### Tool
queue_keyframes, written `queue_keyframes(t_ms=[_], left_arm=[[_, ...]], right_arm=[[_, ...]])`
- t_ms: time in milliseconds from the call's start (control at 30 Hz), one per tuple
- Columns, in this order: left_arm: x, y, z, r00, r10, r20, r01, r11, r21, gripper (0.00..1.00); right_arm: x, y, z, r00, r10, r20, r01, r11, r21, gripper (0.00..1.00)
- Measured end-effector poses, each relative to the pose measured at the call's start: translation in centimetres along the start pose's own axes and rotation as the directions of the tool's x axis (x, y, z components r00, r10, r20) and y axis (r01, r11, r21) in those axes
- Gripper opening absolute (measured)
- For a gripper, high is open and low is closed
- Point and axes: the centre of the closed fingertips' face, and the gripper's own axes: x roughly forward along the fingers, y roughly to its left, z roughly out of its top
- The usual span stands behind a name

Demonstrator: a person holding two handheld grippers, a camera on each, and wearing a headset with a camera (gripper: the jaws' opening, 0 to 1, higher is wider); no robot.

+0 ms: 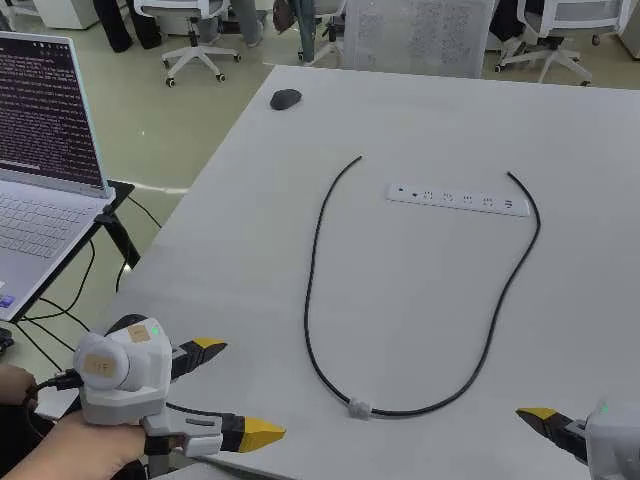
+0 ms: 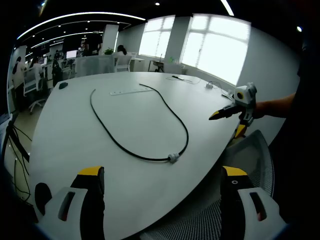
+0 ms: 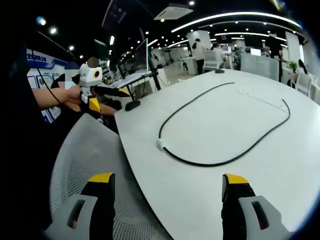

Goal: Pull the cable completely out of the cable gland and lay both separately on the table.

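I judge the cable (image 1: 312,270) to be light and limp: a thin black cord that will sag and trail rather than hold its shape, with a smooth sheath that could slide through a loose pinch. The cable gland (image 1: 359,408) looks like a small, hard, pale piece, light enough to skate over the table (image 1: 230,250) if it is pushed instead of pinched. I would take the gland itself across its body with one tool and grip the cord just beside it with the other, because a hold far from the gland would only bend the cord. The gland sits roughly midway along the cord, so I expect the pull to need several fresh grips. The cable lies in a long U that opens toward the far side. One end lies free on the bare table well short of the mouse (image 1: 285,98), and the other lies just beside the right end of the white power strip (image 1: 458,199). The gland is threaded on at the bottom of the U, near my edge of the table, roughly midway between the two tools. The left tool (image 1: 243,388) hangs over the near left corner with its yellow-tipped jaws spread wide and nothing between them. The right tool (image 3: 168,178) is likewise wide open and empty at the near right edge — both are well apart from the gland.
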Motion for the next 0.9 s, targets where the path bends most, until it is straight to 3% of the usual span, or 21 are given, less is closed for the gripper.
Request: queue_keyframes(t_ms=[167, 300, 500, 667, 900], left_arm=[[-0.4, 0.7, 0.3, 0.9998, 0.009, 0.015, -0.008, 1.0, -0.014, 0.94], [-0.4, 0.6, 0.3, 0.9997, 0.001, 0.025, 0.0, 1.0, -0.027, 0.93], [-0.3, -0.2, -0.5, 0.9998, -0.019, 0.003, 0.019, 1.0, -0.022, 0.92], [-0.4, 0.0, -0.7, 0.9998, -0.015, 0.014, 0.015, 0.999, -0.032, 0.91], [-0.4, 0.7, -1.1, 0.9997, -0.017, 0.017, 0.018, 0.998, -0.054, 0.9]], right_arm=[[0.5, -0.1, 0.3, 0.9999, 0.011, 0.005, -0.011, 1.0, 0.007, 0.85], [0.9, -0.3, 0.0, 0.9998, 0.008, -0.018, -0.008, 1.0, 0.002, 0.84], [1.4, -0.3, 0.7, 0.9999, 0.005, -0.014, -0.005, 1.0, 0.007, 0.84], [2.3, -0.7, 0.8, 0.9993, 0.008, -0.037, -0.007, 1.0, 0.016, 0.74], [3.7, -1.2, 2.0, 0.9986, -0.005, -0.052, 0.004, 1.0, -0.017, 0.74]])
